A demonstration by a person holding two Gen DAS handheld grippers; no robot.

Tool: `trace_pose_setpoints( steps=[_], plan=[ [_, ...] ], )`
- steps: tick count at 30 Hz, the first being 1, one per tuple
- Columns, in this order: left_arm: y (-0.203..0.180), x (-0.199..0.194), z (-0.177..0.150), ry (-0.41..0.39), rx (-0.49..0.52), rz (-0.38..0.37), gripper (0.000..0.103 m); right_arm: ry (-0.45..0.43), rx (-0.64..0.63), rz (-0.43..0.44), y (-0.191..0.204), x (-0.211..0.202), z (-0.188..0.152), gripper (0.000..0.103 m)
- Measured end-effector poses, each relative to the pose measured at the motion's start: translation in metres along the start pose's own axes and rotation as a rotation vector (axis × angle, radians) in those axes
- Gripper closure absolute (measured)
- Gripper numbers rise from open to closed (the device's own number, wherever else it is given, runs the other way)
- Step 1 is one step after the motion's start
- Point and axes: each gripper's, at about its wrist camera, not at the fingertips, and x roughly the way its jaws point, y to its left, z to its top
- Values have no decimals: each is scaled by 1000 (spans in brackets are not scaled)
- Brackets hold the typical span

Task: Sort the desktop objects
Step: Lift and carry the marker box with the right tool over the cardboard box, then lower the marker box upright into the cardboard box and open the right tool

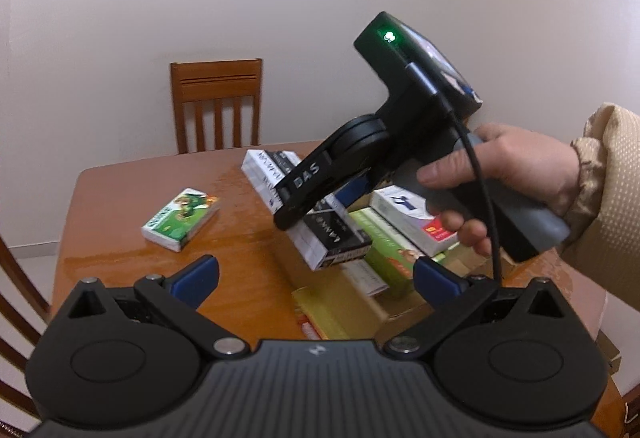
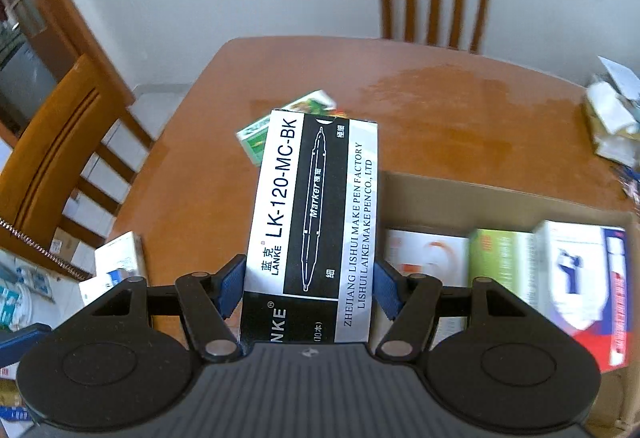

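Note:
My right gripper (image 2: 308,286) is shut on a black-and-white marker pen box (image 2: 312,205), its blue pads (image 2: 230,288) pressing both long sides. The box hangs above the wooden table (image 2: 440,109), beside an open cardboard box (image 2: 480,193). In the left wrist view a hand (image 1: 500,173) holds this right gripper (image 1: 320,205) and the marker pen box (image 1: 336,238) over the cardboard box (image 1: 400,312). A green packet (image 1: 182,217) lies flat on the table (image 1: 240,230), partly hidden behind the held box in the right wrist view (image 2: 256,141). My left gripper (image 1: 316,278) stands open and holds nothing.
The cardboard box holds several packets, among them a green one (image 2: 500,258) and a white one (image 2: 580,278). A wooden chair (image 1: 216,105) stands at the far side, another chair (image 2: 60,157) at the left. Loose papers (image 2: 612,117) lie at the table's right edge.

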Motion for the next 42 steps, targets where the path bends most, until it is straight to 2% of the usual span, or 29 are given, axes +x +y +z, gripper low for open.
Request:
trace_pose_setpoints(
  steps=[7, 14, 25, 42],
  plan=[
    [-35, 15, 4, 14, 26, -28, 0, -19, 50, -40, -61, -24, -11, 33],
    [-51, 33, 7, 31, 38, -39, 0, 2, 82, -54, -98, -21, -20, 33],
    [-48, 47, 8, 48, 33, -21, 0, 64, 121, -52, -119, 5, -31, 33],
    [-44, 44, 4, 51, 23, -22, 0, 69, 137, -48, -118, 8, -25, 33]
  ],
)
